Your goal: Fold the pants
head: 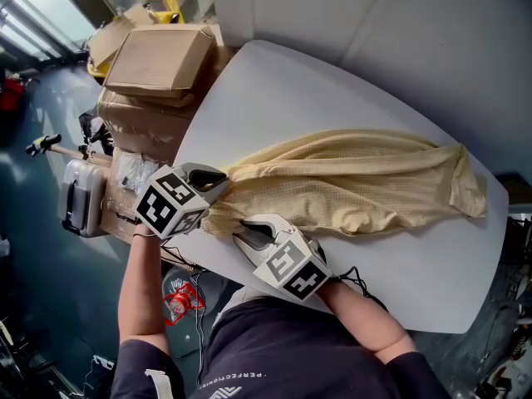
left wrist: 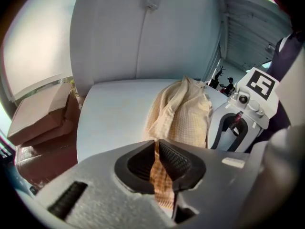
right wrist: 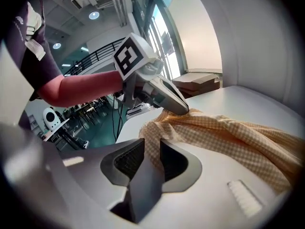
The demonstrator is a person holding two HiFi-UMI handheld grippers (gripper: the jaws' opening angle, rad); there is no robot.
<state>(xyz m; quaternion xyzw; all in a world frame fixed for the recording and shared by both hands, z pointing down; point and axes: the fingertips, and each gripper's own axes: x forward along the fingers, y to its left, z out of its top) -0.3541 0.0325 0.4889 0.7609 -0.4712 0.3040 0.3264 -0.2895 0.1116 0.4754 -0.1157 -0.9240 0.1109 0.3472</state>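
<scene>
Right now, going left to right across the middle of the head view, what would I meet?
grey case → left gripper → right gripper → yellow pants → bare right end of the table

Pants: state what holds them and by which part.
The left tool pinches the pants at the edge of their bunched end nearest the person. The right tool is open, with cloth at its jaws but not gripped.
</scene>
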